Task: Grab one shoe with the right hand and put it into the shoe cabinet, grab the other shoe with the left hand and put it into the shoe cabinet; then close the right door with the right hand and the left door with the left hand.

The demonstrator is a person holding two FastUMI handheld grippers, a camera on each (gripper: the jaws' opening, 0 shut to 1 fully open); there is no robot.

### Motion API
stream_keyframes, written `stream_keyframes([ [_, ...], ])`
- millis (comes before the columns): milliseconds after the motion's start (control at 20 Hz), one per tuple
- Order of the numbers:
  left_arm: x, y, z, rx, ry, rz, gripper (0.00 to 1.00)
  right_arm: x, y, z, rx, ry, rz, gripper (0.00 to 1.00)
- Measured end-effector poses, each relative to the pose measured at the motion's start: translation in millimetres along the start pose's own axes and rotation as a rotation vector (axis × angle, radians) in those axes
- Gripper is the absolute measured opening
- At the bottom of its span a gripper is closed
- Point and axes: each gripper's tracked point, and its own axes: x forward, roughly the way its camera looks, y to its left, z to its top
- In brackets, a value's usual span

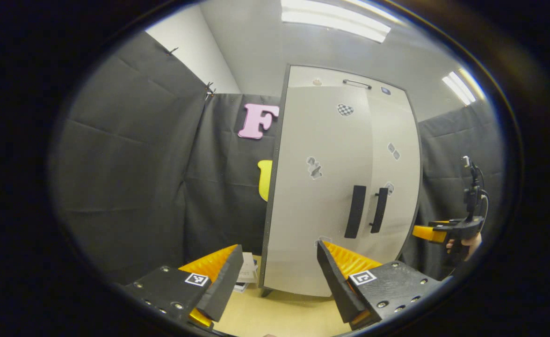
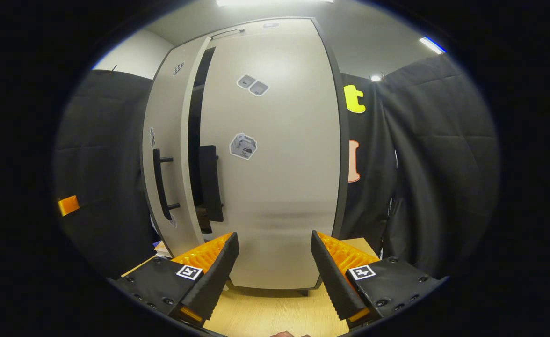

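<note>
The pale grey shoe cabinet (image 1: 340, 154) stands upright on a wooden surface, right in front of both grippers. In the right gripper view its right door (image 2: 275, 154) lies flat and shut, while the left door (image 2: 167, 140) stands slightly ajar with a dark gap beside it. Two black vertical handles (image 1: 355, 211) meet at the middle. My left gripper (image 1: 279, 269) is open and empty, a short way before the left door. My right gripper (image 2: 275, 260) is open and empty, facing the right door. It also appears, held by a hand (image 1: 464, 243), at the cabinet's right side.
Black cloth walls close in on both sides and behind the cabinet. The light wooden surface (image 2: 275, 309) runs under the cabinet's feet. A small stack of papers (image 1: 247, 274) lies by the cabinet's lower left corner.
</note>
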Motion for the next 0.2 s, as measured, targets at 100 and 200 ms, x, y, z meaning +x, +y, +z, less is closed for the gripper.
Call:
stream_keyframes([
  [100, -6.5, 3.3, -5.0, 0.009, 0.003, -0.002, 0.92, -4.2, 5.2, -1.0, -0.003, -0.015, 0.002, 0.98],
  [200, -5.1, 5.2, -10.5, 0.019, 0.011, -0.001, 0.99, -7.1, 9.5, -3.8, -0.014, -0.017, 0.001, 0.98],
])
